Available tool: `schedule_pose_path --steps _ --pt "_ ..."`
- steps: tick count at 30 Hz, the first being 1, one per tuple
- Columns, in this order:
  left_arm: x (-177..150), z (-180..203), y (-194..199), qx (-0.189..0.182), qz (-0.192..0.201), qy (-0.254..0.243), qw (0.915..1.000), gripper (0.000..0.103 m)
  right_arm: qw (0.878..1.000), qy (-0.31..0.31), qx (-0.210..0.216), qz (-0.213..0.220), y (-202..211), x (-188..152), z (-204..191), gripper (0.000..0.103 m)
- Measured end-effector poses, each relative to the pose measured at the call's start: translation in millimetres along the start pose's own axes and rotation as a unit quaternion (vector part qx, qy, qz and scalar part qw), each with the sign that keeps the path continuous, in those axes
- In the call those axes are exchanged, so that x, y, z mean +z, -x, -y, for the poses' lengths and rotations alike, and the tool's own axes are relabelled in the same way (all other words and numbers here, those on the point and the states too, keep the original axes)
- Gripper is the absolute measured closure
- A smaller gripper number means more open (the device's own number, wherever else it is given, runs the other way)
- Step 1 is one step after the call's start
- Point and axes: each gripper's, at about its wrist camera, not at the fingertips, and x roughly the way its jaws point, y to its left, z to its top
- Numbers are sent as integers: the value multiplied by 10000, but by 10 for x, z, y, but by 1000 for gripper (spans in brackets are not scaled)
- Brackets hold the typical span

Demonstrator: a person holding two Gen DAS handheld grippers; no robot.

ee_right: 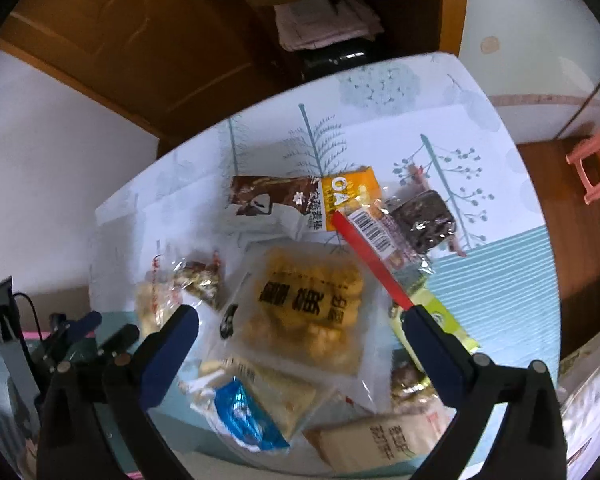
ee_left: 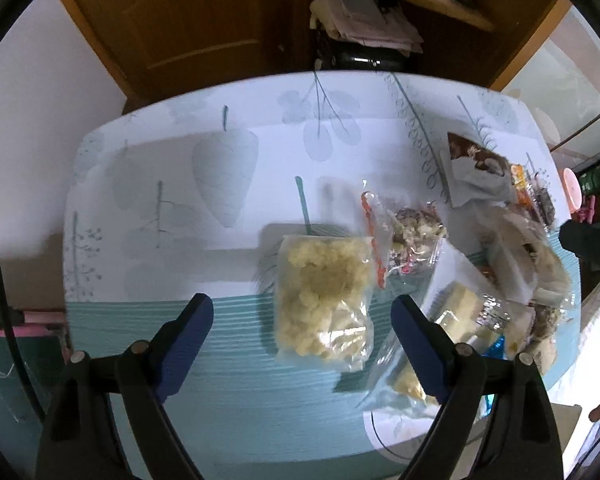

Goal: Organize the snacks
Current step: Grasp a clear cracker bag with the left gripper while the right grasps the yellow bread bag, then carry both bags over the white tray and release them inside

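In the left wrist view my left gripper (ee_left: 302, 310) is open and empty, hovering over a clear bag of pale yellow puffs (ee_left: 324, 298) that lies on the table between its blue fingertips. A red-zip bag of mixed nuts (ee_left: 408, 240) lies just beyond. In the right wrist view my right gripper (ee_right: 300, 320) is open and empty above a pile of snacks: a translucent pack of golden fried snacks (ee_right: 304, 308), a brown and white oat bar bag (ee_right: 276, 208), an orange pack (ee_right: 352, 196), a dark brownie pack (ee_right: 424, 220) and a blue-wrapped pack (ee_right: 244, 416).
The table (ee_left: 180, 184) has a white and teal leaf-print cloth; its left half holds nothing but the print. Behind it stand a wooden door and a shelf with folded papers (ee_left: 364, 20). A pink stool (ee_right: 596, 160) stands on the floor at right.
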Motion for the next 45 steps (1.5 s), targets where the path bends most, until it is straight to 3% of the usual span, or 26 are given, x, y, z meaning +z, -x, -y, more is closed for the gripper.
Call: schedule_pose_path --steps 5,7,8,13,17,20,23,26,33,45 --pt "29 13 -208 -9 -141 20 9999 13 9995 22 -230 -193 -205 52 -104 0" --pt "34 10 -296 -17 -195 83 9998 13 9982 69 -436 -394 -329 56 -158 0" --pt "37 13 -321 -34 -207 103 9997 13 9956 206 -743 -533 -422 66 -208 0" --pt "32 31 -422 -73 -210 192 9996 13 9914 315 -1034 -737 -604 58 -264 0" --pt "-4 41 -508 -227 -291 232 9991 25 9906 227 -1117 -760 -628 69 -273 0" --pt "-36 105 -509 -146 -200 53 9997 34 9899 280 -1151 -776 -642 73 -289 5" --pt "-66 164 -480 -78 -96 -77 9999 54 9899 421 -1164 -693 -649 41 -389 18" --pt "-106 196 -404 -34 19 -127 9999 64 9911 481 -1101 -578 -602 -10 -421 23" --pt "-255 94 -176 -37 187 11 9998 66 9950 421 -834 -346 -303 -182 -316 26" --pt "-601 65 559 68 480 -101 9988 68 9980 466 -362 245 447 -453 -239 25"
